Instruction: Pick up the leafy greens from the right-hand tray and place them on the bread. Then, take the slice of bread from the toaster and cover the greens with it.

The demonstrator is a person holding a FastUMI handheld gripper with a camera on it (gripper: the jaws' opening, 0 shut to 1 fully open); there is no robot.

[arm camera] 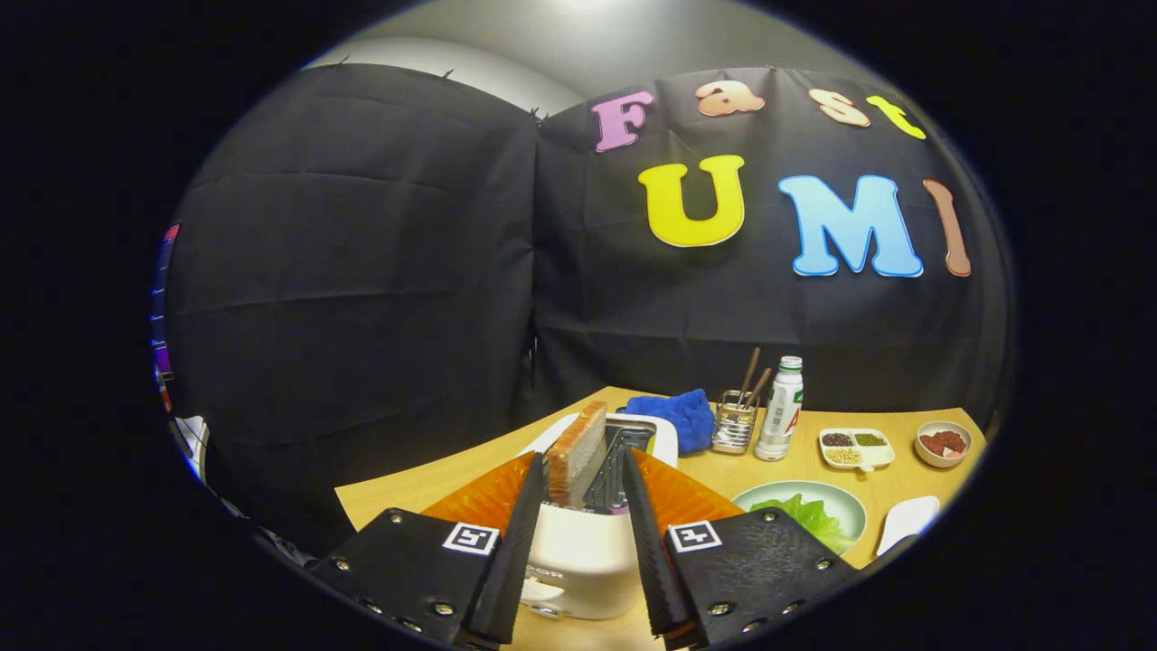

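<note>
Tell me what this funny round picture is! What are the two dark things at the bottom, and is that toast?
A small camera rides on a hand-held gripper, a tool a person carries. The two dark things are its fingers, open and holding nothing. Between them stands a white toaster on an orange tray, with a slice of bread sticking up from it. Beside that, a green plate holds leafy greens. Farther back on the wooden table are a blue cloth, a utensil holder, a bottle, a divided dish and a small bowl.
</note>
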